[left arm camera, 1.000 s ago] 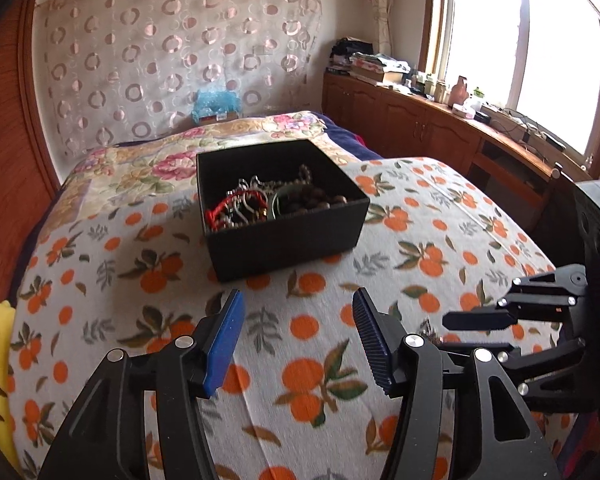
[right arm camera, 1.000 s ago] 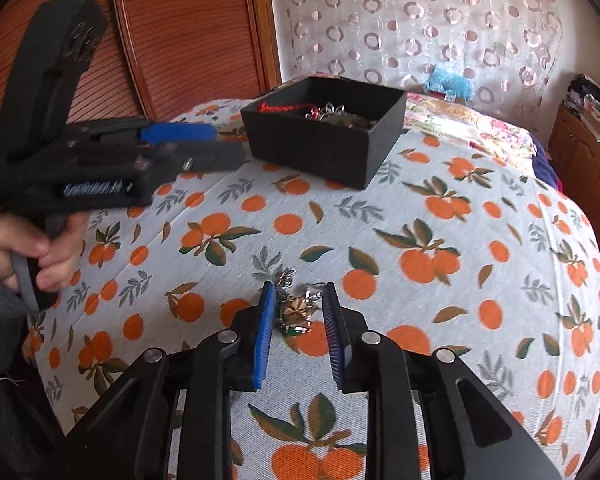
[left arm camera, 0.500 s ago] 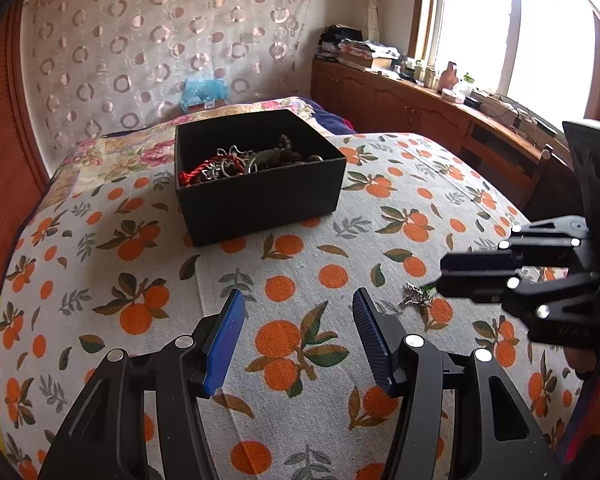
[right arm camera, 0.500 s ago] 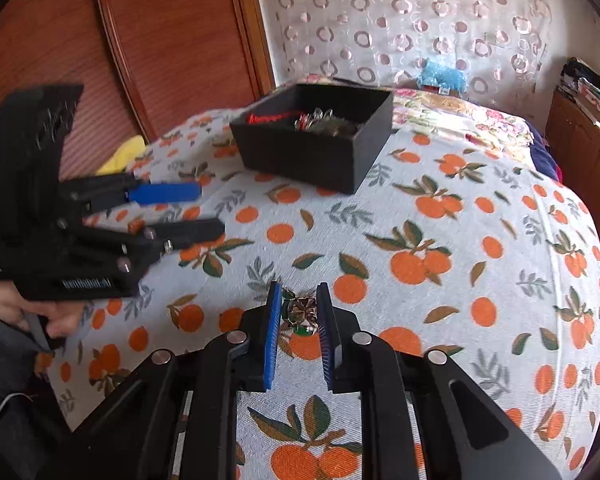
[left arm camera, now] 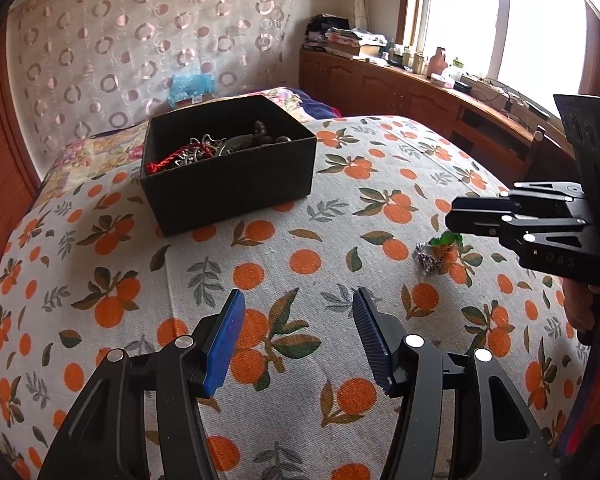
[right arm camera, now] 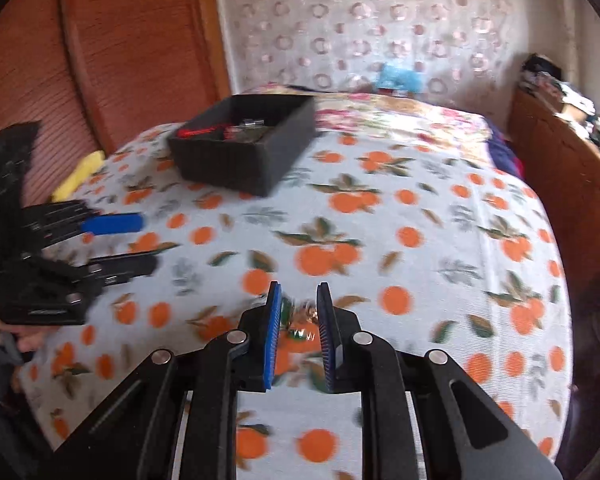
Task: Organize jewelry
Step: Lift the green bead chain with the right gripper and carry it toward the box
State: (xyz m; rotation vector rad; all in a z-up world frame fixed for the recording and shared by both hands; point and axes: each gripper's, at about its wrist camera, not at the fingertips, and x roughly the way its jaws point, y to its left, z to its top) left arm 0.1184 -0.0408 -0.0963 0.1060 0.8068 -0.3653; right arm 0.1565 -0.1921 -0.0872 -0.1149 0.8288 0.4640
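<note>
— Hovering low over the bed, the right tongs [right arm camera: 299, 312] have their blue pads on either side of a small jewelry piece [left arm camera: 436, 254], silvery with a green bit. The picture is blurred there, so I cannot tell whether they actually grip it. The gap between the pads looks narrower than it was a second ago.

— And the left tongs [left arm camera: 298, 332]?

— Spread wide, nothing between them, held above the bedspread [left arm camera: 284, 224] a little to the side of the piece. Nothing lies between either tool and the black box [left arm camera: 228, 184].

— Where's the box?

— Further up the bed, well apart from the loose piece. It's open on top with a tangle inside: a red cord [left arm camera: 162, 163], silver chains, dark beads.

— What about the room?

— The bedspread is white with oranges and leaves, and a floral cover [right arm camera: 384, 110] lies beyond it. A curtain with ring patterns [left arm camera: 140, 44] hangs behind, with something blue and fluffy [left arm camera: 190, 86] at its foot. There's a wooden headboard [right arm camera: 112, 52] on one side, low wooden cabinets [left arm camera: 396, 92] cluttered under a bright window [left arm camera: 500, 20] on the other, and a yellow cloth [right arm camera: 78, 176] at the bed's edge.

— Anything changed?

— The left tongs have pulled back, so the box sits further off in their view.
</note>
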